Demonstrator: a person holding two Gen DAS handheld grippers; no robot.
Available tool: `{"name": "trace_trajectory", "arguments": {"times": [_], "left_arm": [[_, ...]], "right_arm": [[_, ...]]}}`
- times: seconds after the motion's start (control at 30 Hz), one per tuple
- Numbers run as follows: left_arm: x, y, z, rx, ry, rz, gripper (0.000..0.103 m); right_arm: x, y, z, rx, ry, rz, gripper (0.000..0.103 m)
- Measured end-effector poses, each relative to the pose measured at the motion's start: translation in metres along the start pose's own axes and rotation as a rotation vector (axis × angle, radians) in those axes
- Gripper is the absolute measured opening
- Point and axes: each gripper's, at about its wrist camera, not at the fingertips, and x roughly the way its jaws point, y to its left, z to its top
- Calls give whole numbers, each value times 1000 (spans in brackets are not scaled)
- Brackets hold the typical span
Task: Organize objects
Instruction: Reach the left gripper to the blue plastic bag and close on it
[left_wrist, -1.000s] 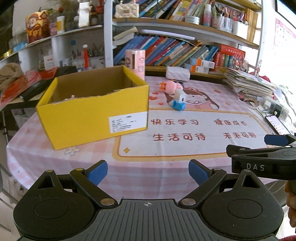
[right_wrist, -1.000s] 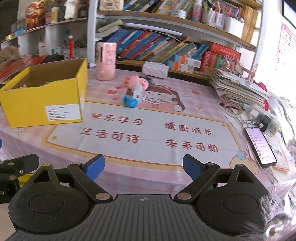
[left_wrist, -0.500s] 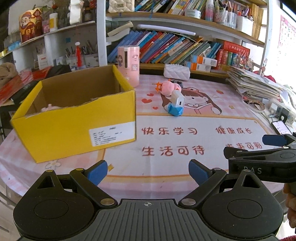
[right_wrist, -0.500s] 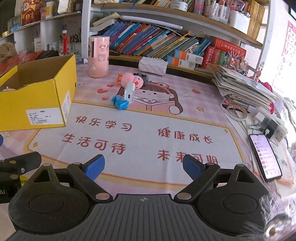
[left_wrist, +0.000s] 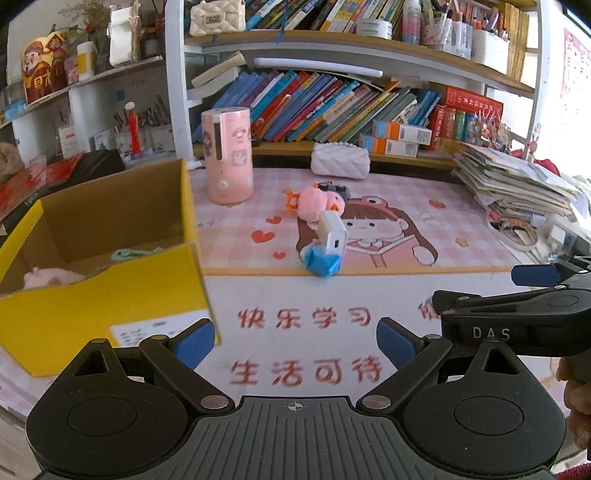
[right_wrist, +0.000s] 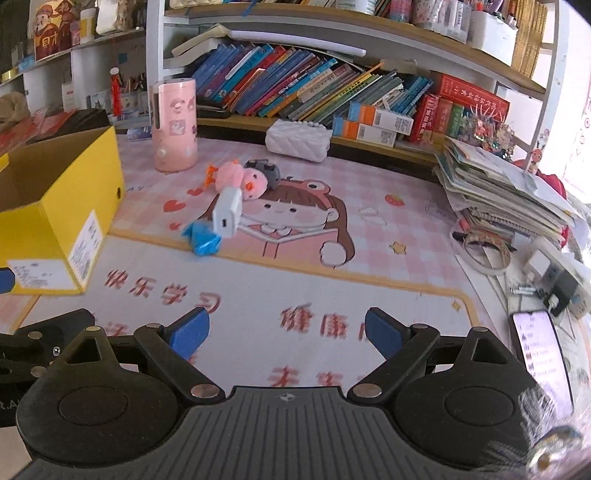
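Both tongs released and empty: left gripper (left_wrist: 295, 341) and right gripper (right_wrist: 287, 330) above the mat (right_wrist: 332, 280); charger (right_wrist: 227, 216), blue wrapper (right_wrist: 201, 238) and pink plush (right_wrist: 242, 179) clustered mid-mat, right of the yellow box (left_wrist: 99, 295).
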Motion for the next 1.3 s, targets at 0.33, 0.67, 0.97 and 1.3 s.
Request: {"name": "trace_trajectory", "arguments": {"times": [0.33,0.67,0.97,1.3], "left_arm": [[26,-31,21,-24,6,18,96],[46,-47,33,-40,26,46,96],[60,-52,39,-59,39,43,96],[79,-52,41,-81,76,35,96]], "right_arm": [[27,-42,23,8,-13,40,91],[52,-63,36,2,-8,88,91],[69,-71,42,12,4,105,91],[80,-78,46,50,16,108,93]]}}
